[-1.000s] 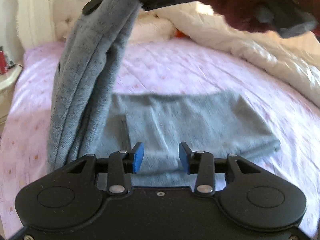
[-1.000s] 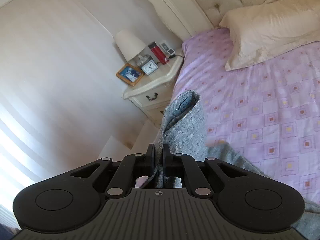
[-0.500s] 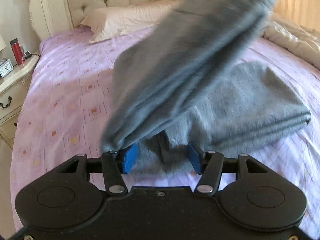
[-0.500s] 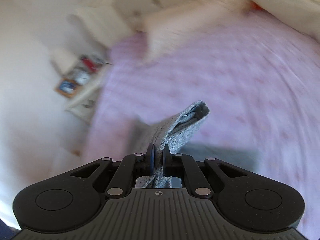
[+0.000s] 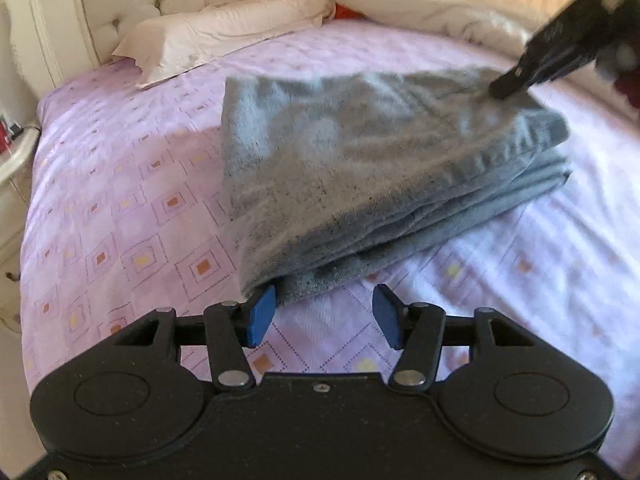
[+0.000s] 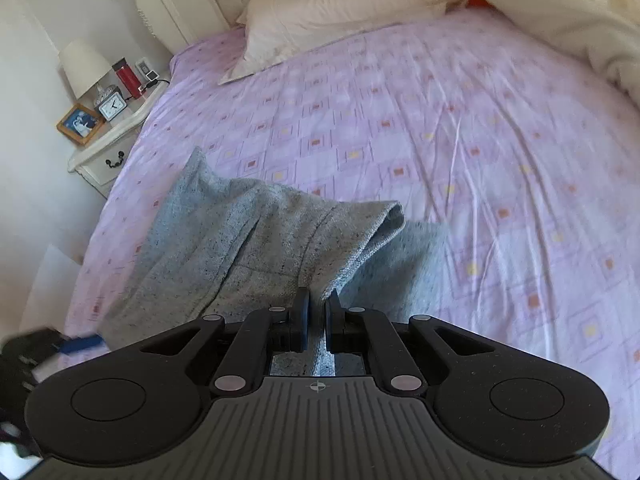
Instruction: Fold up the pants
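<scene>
Folding step: the grey pants point(image 5: 384, 160) are being laid over in half on the bed point(image 5: 120, 208), and the top layer looks almost down.
Right tongs point(image 6: 316, 312): closed tight on one corner of the pants; the cloth is pinched between the pads.
Left tongs point(image 5: 324, 316): open, with nothing held; the jaws have just been opening, and the near corner of the pants only touches the left blue pad point(image 5: 260, 314).
Doing it well: the held corner should be set down right over the corner under it, then let go, so the edges match.
Edges: the stacked layers show on the right side; the top one sits a little off.
Open room: lots of bare sheet lies around the pants; the pillow point(image 6: 344, 12) and nightstand point(image 6: 108, 144) are well apart.
</scene>
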